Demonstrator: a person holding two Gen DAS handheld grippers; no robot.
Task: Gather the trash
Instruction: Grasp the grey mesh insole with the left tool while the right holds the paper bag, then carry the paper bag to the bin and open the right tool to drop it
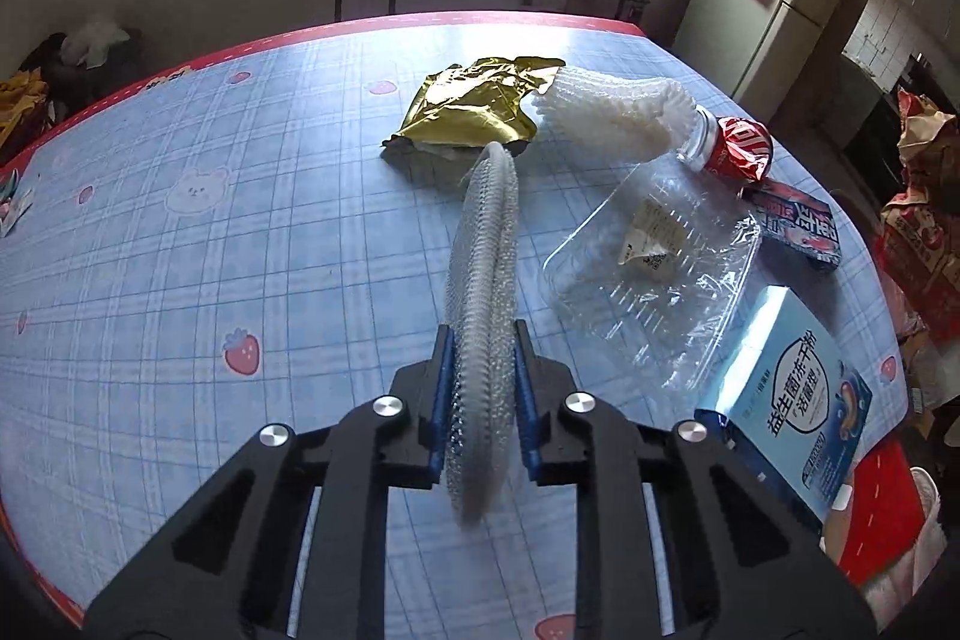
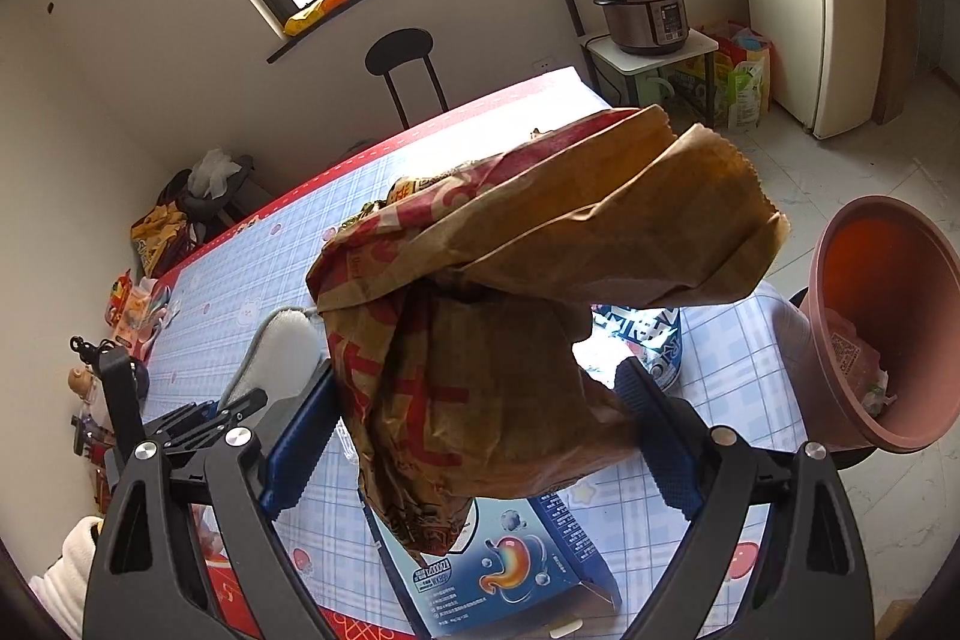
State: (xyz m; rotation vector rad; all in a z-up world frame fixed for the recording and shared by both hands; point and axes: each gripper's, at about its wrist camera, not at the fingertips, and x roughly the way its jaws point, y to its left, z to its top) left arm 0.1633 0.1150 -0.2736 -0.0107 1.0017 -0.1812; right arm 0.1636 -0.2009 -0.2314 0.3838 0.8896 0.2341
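Note:
My left gripper [image 1: 483,334] is shut on a white foam net sleeve [image 1: 483,244], lifted on edge above the checked tablecloth [image 1: 180,280]. Beyond it lie a gold foil wrapper [image 1: 468,112], a second foam net [image 1: 612,112], a crushed red can [image 1: 738,145], a clear plastic tray [image 1: 654,268], a small carton [image 1: 798,220] and a blue box [image 1: 792,400]. My right gripper [image 2: 477,370] stands wide, shut on a crumpled brown paper bag [image 2: 510,310] held above the table near the blue box [image 2: 510,568]. A terracotta bin [image 2: 888,292] with trash inside stands off the table's right edge.
A black chair [image 2: 402,46] stands at the table's far side under the window. A pressure cooker [image 2: 642,10] sits on a small stand, beside a fridge [image 1: 774,10]. Bags and clutter [image 2: 168,232] lie on the floor at the left. Small items sit at the table's left edge [image 2: 132,304].

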